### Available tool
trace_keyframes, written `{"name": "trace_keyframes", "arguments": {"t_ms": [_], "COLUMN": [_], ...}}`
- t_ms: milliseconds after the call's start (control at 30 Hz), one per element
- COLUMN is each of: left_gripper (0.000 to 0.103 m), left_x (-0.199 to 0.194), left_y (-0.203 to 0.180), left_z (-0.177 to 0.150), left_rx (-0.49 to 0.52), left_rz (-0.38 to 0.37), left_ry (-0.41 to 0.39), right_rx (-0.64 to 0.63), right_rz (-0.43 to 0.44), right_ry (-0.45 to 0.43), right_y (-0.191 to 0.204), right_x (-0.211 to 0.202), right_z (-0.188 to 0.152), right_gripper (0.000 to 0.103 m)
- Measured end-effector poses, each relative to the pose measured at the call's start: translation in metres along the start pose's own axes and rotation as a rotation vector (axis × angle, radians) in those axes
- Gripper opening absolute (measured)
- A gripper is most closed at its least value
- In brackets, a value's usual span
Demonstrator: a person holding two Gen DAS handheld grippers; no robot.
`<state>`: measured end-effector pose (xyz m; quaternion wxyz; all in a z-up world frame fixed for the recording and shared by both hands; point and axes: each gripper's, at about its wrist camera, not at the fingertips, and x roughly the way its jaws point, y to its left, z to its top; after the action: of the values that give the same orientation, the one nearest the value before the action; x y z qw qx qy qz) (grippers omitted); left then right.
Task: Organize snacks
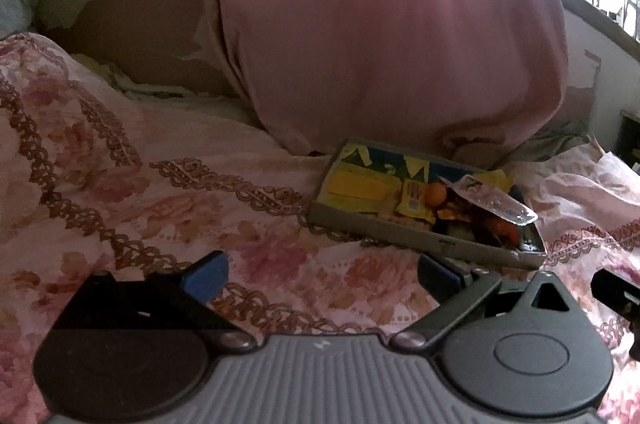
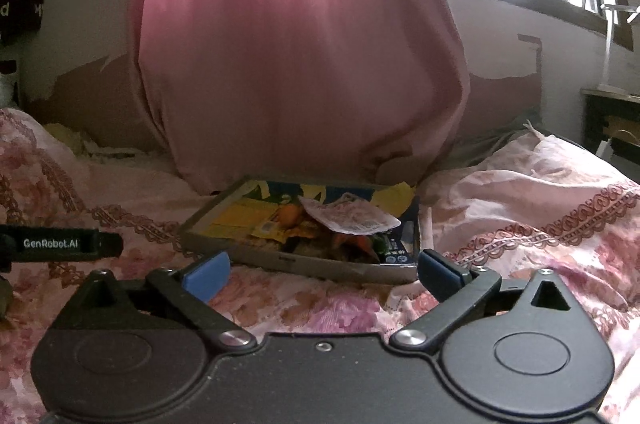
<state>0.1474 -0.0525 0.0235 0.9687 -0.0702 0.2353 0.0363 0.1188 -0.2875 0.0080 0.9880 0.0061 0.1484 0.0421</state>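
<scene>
While both jaws stand wide apart and empty, the left gripper (image 1: 322,274) and right gripper (image 2: 323,272) hover over the floral bedspread (image 1: 132,192), probably having let go: the snacks (image 2: 344,224) already lie gathered in the shallow box (image 2: 304,264), below the pink curtain (image 2: 296,44).

The tray (image 2: 280,262) lies on the bed (image 2: 520,224), at 12 o'clock. Snacks (image 2: 352,220) sit in it, toward 3 o'clock. Behind it hangs the curtain (image 2: 300,64).

My left gripper (image 1: 322,278): black housing, ribbed grey plate, blue pads, silver pivot screws. My right gripper (image 2: 322,274): all-black body, blue pads, silver screws, round side discs.
</scene>
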Motion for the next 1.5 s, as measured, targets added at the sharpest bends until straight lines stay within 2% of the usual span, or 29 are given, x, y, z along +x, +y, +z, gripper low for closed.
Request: {"name": "trace_keyframes", "arguments": {"t_ms": [433, 833, 1167, 1333, 1500], "left_gripper": [0.102, 0.103, 0.103, 0.103, 0.103], "left_x": [-0.032, -0.051, -0.066, -0.071, -0.078], "left_y": [0.006, 0.014, 0.024, 0.024, 0.028], "left_z": [-0.025, -0.037, -0.054, -0.067, -0.070], "left_rx": [0.080, 0.106, 0.087, 0.135, 0.125], "left_rz": [-0.007, -0.005, -0.013, -0.018, -0.023], "left_ry": [-0.031, -0.070, -0.086, -0.071, -0.077], "right_rx": [0.064, 0.102, 0.150, 0.144, 0.124], "right_rz": [-0.028, -0.055, -0.059, -0.087, -0.092], "right_ry": [0.007, -0.026, 0.002, 0.006, 0.000], "right_y": [0.008, 0.014, 0.025, 0.031, 0.038], "right_x": [-0.035, -0.050, -0.068, -0.077, -0.084], "right_z": [-0.027, -0.040, -0.059, -0.065, -0.068], "right_gripper": [0.102, 0.102, 0.102, 0.102, 0.102]}}
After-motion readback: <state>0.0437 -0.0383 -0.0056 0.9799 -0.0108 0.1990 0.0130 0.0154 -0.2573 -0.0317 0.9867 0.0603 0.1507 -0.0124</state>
